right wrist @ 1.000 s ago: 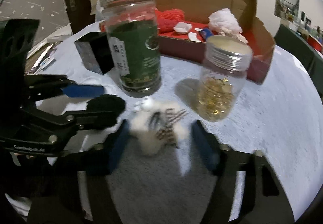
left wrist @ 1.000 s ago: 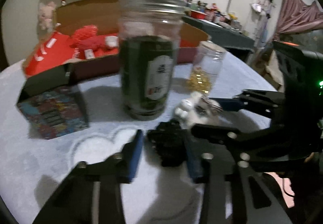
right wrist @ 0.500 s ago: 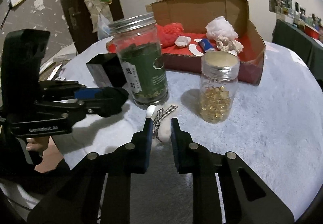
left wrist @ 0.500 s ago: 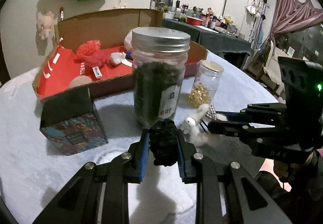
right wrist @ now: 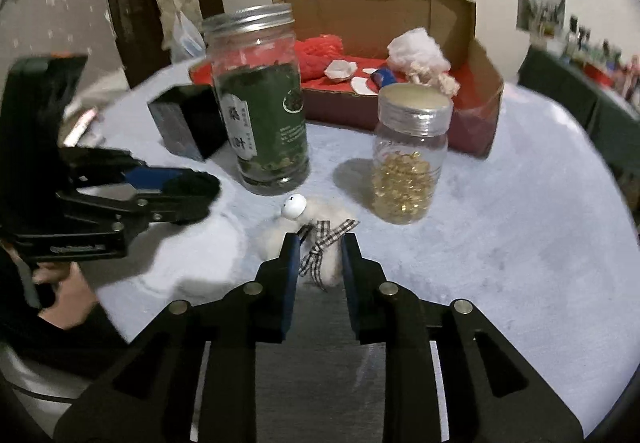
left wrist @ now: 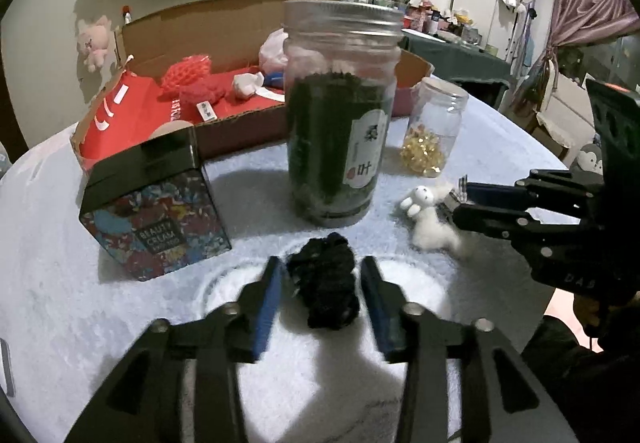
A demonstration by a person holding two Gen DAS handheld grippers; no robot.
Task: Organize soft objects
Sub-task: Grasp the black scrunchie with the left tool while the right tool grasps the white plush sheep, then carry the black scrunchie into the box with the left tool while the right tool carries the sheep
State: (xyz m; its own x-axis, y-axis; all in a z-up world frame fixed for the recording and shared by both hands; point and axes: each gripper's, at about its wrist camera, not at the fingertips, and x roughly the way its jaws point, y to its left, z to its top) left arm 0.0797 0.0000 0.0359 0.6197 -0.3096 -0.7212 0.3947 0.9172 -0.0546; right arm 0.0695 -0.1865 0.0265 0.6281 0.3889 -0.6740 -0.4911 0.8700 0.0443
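A black fuzzy soft object [left wrist: 324, 281] lies on the pale blue table cover between the fingers of my left gripper [left wrist: 320, 283], which is open, with gaps on both sides. It also shows in the right wrist view [right wrist: 192, 187]. A small white plush bunny with a checked ribbon [right wrist: 316, 243] sits between the fingers of my right gripper [right wrist: 318, 257], which is closed on its body. The bunny also shows in the left wrist view [left wrist: 430, 215]. A cardboard box with red lining [left wrist: 132, 103] holds other soft items at the back.
A tall jar of green leaves [left wrist: 340, 115] stands mid-table. A small jar of yellow capsules [right wrist: 408, 159] stands to its right. A dark printed tin [left wrist: 154, 211] stands left. The box also shows in the right wrist view [right wrist: 480, 91].
My left gripper has opened and the black soft object now rests on the table between its fingers. My right gripper stays closed on the bunny, lower and nearer the table.
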